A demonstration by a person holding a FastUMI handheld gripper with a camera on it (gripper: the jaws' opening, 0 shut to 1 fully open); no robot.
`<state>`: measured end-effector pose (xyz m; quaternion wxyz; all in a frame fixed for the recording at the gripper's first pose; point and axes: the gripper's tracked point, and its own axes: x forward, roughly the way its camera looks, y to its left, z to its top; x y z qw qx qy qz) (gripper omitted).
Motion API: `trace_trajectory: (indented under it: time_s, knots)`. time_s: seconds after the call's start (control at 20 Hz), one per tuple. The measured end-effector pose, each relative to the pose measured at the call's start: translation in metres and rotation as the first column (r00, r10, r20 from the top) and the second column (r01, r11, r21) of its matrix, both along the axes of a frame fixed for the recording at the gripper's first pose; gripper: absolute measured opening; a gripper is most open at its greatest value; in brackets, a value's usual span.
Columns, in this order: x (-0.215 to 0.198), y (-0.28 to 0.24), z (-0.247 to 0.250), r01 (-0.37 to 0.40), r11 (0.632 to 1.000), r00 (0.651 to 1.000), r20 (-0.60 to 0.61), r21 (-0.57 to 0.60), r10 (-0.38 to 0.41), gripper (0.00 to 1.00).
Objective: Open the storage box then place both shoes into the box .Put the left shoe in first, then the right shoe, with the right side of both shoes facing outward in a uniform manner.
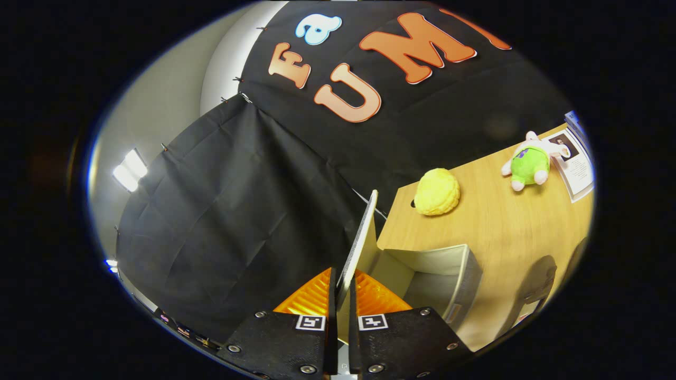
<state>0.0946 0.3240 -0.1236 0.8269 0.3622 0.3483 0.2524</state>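
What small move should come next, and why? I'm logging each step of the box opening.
Probably swing the lid further back, then let go. The hand-held gripper is shut on the thin pale lid of the grey fabric storage box, which stands raised on edge. The box on the wooden table already shows its open inside, and no shoe is in it.

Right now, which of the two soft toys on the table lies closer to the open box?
The round yellow plush: it lies just beyond the storage box, whose lid the tool pinches. The green and white plush lies farther along the table.
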Motion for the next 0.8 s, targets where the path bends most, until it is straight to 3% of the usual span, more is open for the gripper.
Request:
trace_trajectory:
  time_s: [0.45, 0.65, 0.7, 0.8]
  knots:
    - [0.018, 0.081, 0.025, -0.025, 0.993, 1.0, 0.002, 0.117, 0.025, 0.08]
    - [0.024, 0.113, 0.023, 0.021, 0.977, 0.998, -0.061, 0.211, -0.008, 0.08]
    - [0.027, 0.124, 0.012, 0.029, 0.983, 0.996, -0.088, 0.181, -0.013, 0.08]
    - [0.022, 0.145, -0.012, -0.028, 0.99, 0.992, -0.118, 0.135, 0.044, 0.12]
